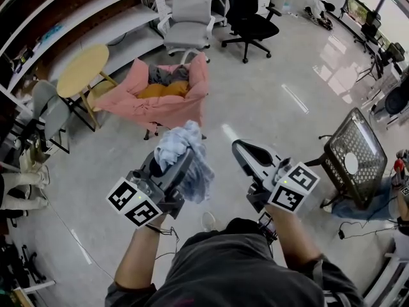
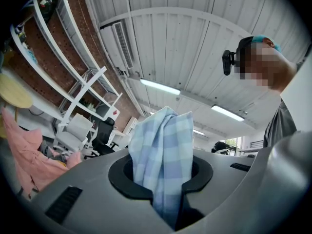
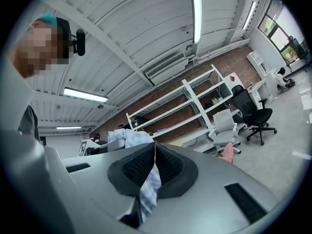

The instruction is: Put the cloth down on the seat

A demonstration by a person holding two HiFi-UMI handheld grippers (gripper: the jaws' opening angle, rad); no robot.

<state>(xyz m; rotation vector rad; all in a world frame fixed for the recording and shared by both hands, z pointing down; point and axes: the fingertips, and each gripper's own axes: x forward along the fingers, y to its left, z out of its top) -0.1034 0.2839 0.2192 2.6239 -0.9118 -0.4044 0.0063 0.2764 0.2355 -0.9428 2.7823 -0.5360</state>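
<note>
**Left gripper.** The left gripper (image 1: 175, 166) is clamped on the cloth (image 1: 184, 144), a light blue checked fabric. In the left gripper view the fabric stands up between the two pads and fills the gap between them. In the head view it bunches above the jaws and hangs down on their right side.

**Right gripper.** The right gripper (image 1: 238, 148) is just right of the cloth and apart from it. Its jaws are pressed together at the tips. In the right gripper view a sliver of checked fabric shows in the slot behind the pads. Whether it lies inside the slot cannot be told.

**Cloth position.** The cloth is held in the air on the near side of the seat (image 1: 131, 102) and does not touch it.

**Seat.** The seat is a chair draped in pink fabric, farther away and slightly left. A grey garment (image 1: 167, 75) and a mustard garment (image 1: 165, 89) lie in its hollow.

**Surroundings.** A round yellow table (image 1: 82, 69) stands left of the seat. A grey office chair (image 1: 188, 18) stands beyond it.
</note>
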